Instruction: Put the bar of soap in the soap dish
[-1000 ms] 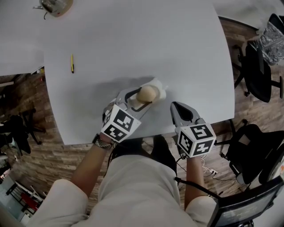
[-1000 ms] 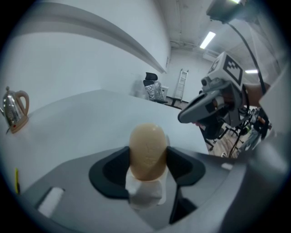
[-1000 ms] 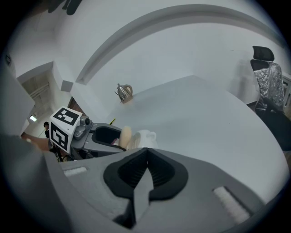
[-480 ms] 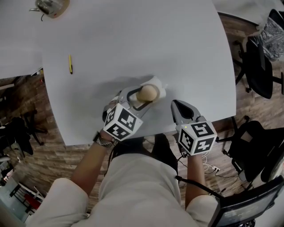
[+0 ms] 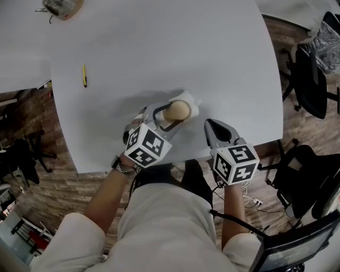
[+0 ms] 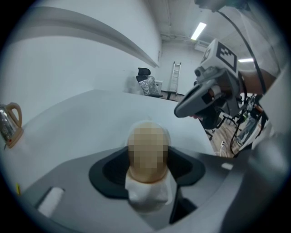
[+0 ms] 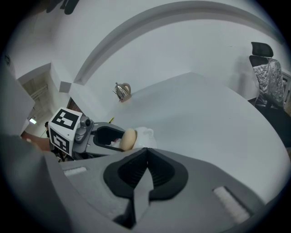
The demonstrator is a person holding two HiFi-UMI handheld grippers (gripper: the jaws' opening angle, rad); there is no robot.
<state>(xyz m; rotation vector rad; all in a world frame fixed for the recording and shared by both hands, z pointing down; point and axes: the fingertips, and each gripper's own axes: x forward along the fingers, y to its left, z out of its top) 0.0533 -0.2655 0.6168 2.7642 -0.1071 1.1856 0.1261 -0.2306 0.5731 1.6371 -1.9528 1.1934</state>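
Tan bar of soap (image 5: pixel 178 109) sits clamped between the jaws of the left gripper (image 5: pixel 173 115), near the table's (image 5: pixel 186 48) near edge. In the left gripper view the pads press on both sides of the soap (image 6: pixel 148 154), and the white soap dish (image 6: pixel 148 195) lies directly under it; whether the two touch is unclear. From the head view the dish (image 5: pixel 193 108) peeks out just right of the soap. The right gripper (image 5: pixel 209 126) hovers just right of it, jaws pressed together on nothing. A yellow pencil (image 5: pixel 84 75) lies far left; a metal kettle (image 5: pixel 57 6) stands at the far-left corner.
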